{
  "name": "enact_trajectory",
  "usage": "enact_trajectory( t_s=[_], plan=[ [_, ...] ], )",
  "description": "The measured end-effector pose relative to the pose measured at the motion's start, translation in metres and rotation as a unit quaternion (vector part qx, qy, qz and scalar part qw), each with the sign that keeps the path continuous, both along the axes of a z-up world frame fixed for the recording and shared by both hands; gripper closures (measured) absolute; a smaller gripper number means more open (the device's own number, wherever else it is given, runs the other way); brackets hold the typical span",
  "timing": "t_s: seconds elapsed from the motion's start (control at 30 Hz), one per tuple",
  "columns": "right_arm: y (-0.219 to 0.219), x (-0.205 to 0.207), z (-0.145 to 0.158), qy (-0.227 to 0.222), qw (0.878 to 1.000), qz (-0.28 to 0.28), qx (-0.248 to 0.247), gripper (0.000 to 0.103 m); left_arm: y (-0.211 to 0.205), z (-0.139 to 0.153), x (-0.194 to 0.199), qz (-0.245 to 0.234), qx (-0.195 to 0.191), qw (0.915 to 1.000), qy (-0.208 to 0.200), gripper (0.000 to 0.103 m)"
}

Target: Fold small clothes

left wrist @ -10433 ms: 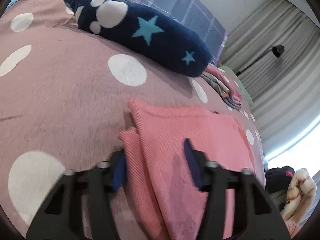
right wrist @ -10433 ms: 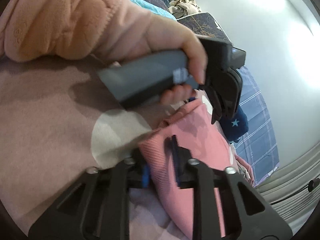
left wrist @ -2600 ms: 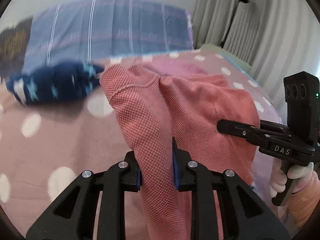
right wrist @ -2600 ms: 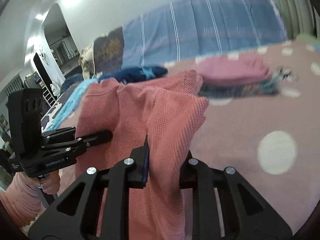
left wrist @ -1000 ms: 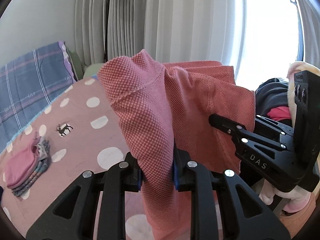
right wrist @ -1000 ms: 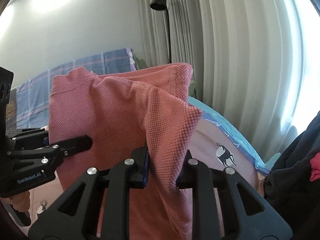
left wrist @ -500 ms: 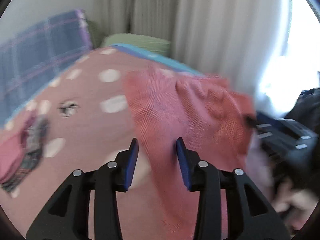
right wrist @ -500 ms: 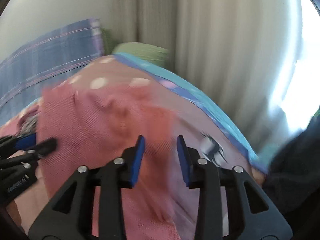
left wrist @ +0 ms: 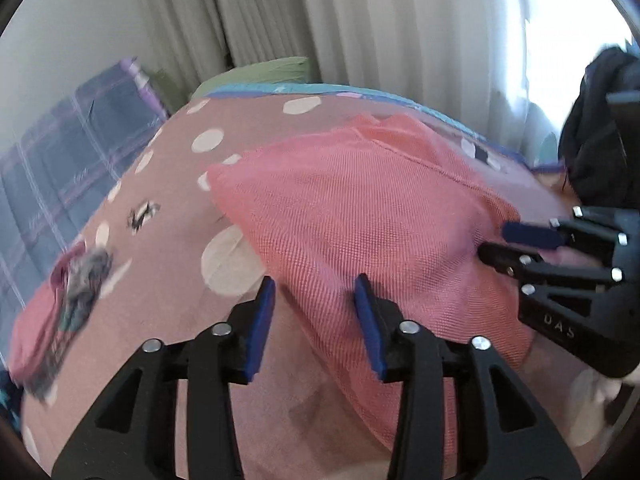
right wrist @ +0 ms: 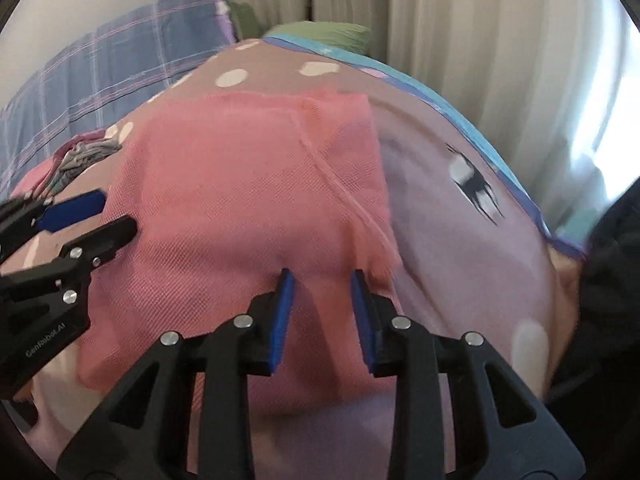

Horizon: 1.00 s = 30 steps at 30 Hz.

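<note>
A small pink knit garment [left wrist: 360, 216] lies spread on the mauve polka-dot bedspread [left wrist: 168, 240]; it also fills the middle of the right wrist view [right wrist: 240, 200]. My left gripper [left wrist: 316, 300] is open and empty at the garment's near left edge. My right gripper [right wrist: 322, 300] is open and empty over the garment's near right part. The right gripper also shows at the right of the left wrist view [left wrist: 496, 246], and the left gripper at the left of the right wrist view [right wrist: 104, 218].
A pile of folded small clothes [left wrist: 68, 292] lies at the left on the bed. A blue plaid pillow [right wrist: 100, 64] and a green pillow [right wrist: 320, 30] lie at the back. Curtains hang behind. Dark clothing [left wrist: 592, 132] sits at the right.
Both grippers carried the pink garment through the air, lowered it onto the bedspread and opened. The garment now lies flat, released from both.
</note>
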State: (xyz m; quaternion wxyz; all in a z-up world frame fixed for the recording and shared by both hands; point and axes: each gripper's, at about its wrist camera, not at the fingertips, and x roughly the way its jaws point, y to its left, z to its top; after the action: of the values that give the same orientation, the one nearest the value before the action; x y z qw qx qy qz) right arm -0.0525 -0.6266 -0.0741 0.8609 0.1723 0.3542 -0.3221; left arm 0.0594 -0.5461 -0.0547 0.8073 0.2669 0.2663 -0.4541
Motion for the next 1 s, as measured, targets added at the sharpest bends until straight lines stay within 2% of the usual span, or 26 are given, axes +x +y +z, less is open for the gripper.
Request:
enact_trajectory(
  t_s=[0.07,0.1,0.17,0.23,0.27,0.33,0.47,0.63,0.73,0.83,1.0],
  plan=[
    [0.011,-0.014,0.016,-0.029,1.0,-0.001,0.002,0.07,0.017,0.012,-0.009,-0.002,-0.026,0.9991,0.032,0.043],
    [0.024,-0.027,0.029,-0.051,0.999,-0.001,-0.014,0.065,0.023,0.017,-0.016,-0.006,-0.036,0.9988,0.031,0.038],
    [0.044,-0.044,0.048,-0.078,0.996,-0.006,-0.044,0.037,0.044,0.032,-0.037,-0.019,-0.063,0.9978,0.003,0.03],
    [0.072,-0.065,0.066,-0.099,0.991,-0.021,-0.09,0.029,0.062,0.042,-0.051,-0.025,-0.079,0.9964,-0.017,0.02],
    [0.08,-0.07,0.074,-0.103,0.988,-0.03,-0.107,0.025,0.071,0.046,-0.058,-0.021,-0.085,0.9957,-0.029,0.018],
    [0.102,-0.085,0.086,-0.118,0.984,-0.038,-0.127,0.021,0.095,0.057,-0.069,-0.017,-0.106,0.9932,-0.046,0.011],
    [0.125,-0.111,0.102,-0.158,0.98,-0.031,-0.114,0.017,0.137,0.073,-0.083,0.009,-0.138,0.988,-0.07,0.003],
    [0.156,-0.124,0.117,-0.16,0.978,-0.014,-0.134,0.009,0.167,0.085,-0.092,0.046,-0.133,0.9855,-0.095,0.001],
    [0.17,-0.13,0.122,-0.163,0.978,-0.008,-0.127,0.004,0.178,0.088,-0.102,0.041,-0.126,0.9861,-0.1,0.001],
    [0.181,-0.14,0.123,-0.156,0.98,-0.013,-0.121,0.003,0.19,0.09,-0.11,0.047,-0.122,0.987,-0.094,0.001],
    [0.194,-0.157,0.121,-0.144,0.983,-0.01,-0.116,0.003,0.217,0.098,-0.12,0.049,-0.146,0.9866,-0.055,0.001]
  ],
)
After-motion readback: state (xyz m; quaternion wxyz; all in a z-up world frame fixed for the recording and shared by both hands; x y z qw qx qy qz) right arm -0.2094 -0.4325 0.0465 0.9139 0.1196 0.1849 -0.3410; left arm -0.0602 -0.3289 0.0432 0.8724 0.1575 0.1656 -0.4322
